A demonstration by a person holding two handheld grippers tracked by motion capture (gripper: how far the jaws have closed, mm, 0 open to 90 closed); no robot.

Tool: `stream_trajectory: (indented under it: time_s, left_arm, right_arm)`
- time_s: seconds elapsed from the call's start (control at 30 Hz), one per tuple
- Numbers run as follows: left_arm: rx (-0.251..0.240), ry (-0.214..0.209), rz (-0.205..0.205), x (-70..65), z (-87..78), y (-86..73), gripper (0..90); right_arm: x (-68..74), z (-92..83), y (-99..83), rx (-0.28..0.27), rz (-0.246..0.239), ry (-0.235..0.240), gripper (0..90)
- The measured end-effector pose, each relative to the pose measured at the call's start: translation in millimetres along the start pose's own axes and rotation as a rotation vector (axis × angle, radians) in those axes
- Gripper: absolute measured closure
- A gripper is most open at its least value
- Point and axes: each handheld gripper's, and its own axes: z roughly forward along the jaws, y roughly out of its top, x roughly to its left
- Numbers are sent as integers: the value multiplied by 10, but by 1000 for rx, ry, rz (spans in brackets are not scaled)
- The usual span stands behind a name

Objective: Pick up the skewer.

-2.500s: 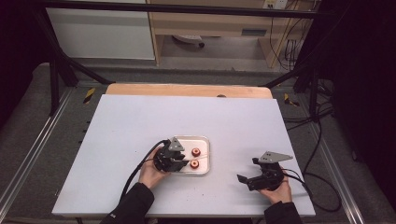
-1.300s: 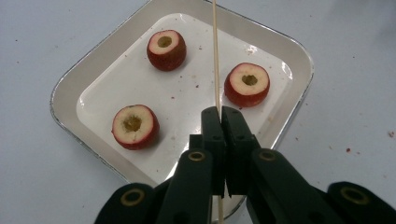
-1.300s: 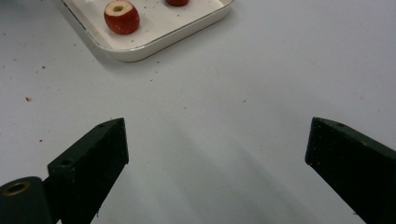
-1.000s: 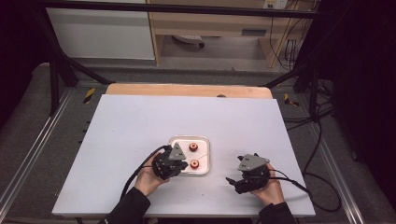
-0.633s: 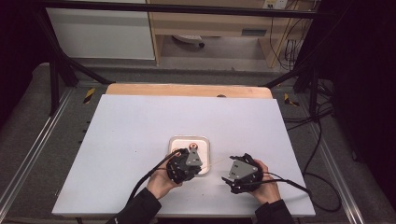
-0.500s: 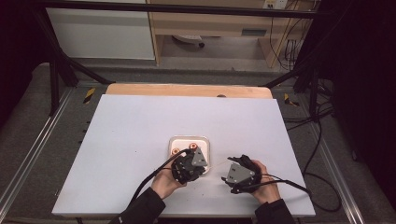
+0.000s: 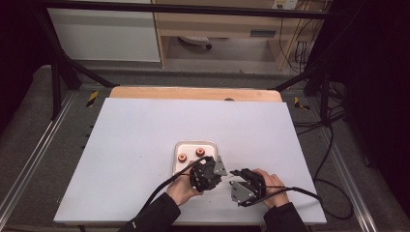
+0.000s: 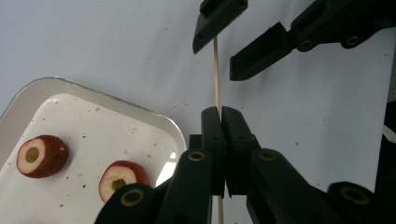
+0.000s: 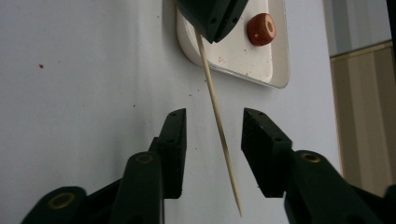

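Observation:
My left gripper (image 8: 221, 112) is shut on a thin wooden skewer (image 8: 216, 70) and holds it just right of the white tray (image 8: 116, 100). Two cored red fruit pieces (image 8: 41, 155) (image 8: 122, 179) lie in that tray. My right gripper (image 9: 212, 135) faces the left one, its jaws on either side of the skewer (image 9: 215, 107). These jaws have just been closing, with a gap still on each side of the stick. In the high view the left gripper (image 7: 220, 169) and the right gripper (image 7: 235, 173) meet near the table's front edge.
The tray (image 7: 196, 144) sits on a white board (image 7: 145, 125), with a wooden strip (image 7: 193, 93) along its far edge. Cables trail from both grippers toward the front. Dark metal rails flank the table on both sides.
The left gripper moved right, off the tray, with the skewer. The right gripper moved left to meet it, and its jaws narrowed around the stick.

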Motion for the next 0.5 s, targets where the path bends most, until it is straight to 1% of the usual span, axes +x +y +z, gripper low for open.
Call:
stream_trajectory:
  time_s: [0.03,0.07,0.13,0.33,0.4,0.5]
  left_arm:
    - [2,-3,1,-4,2,5,887]
    - [3,-5,4,-9,4,9,887]
    - [4,-10,5,-11,7,15,887]
    - [8,-21,3,-6,9,16,887]
    - [10,-23,5,-10,10,15,887]
    - [11,-26,4,-6,11,16,887]
  right_arm:
    - [11,-2,3,7,-4,9,659]
    - [15,9,2,5,-17,9,680]
    - [12,16,1,9,-59,9,722]
    - [22,33,-3,10,-104,18,828]
    - [24,32,-6,15,-112,16,861]
    - [27,28,-6,16,-140,11,880]
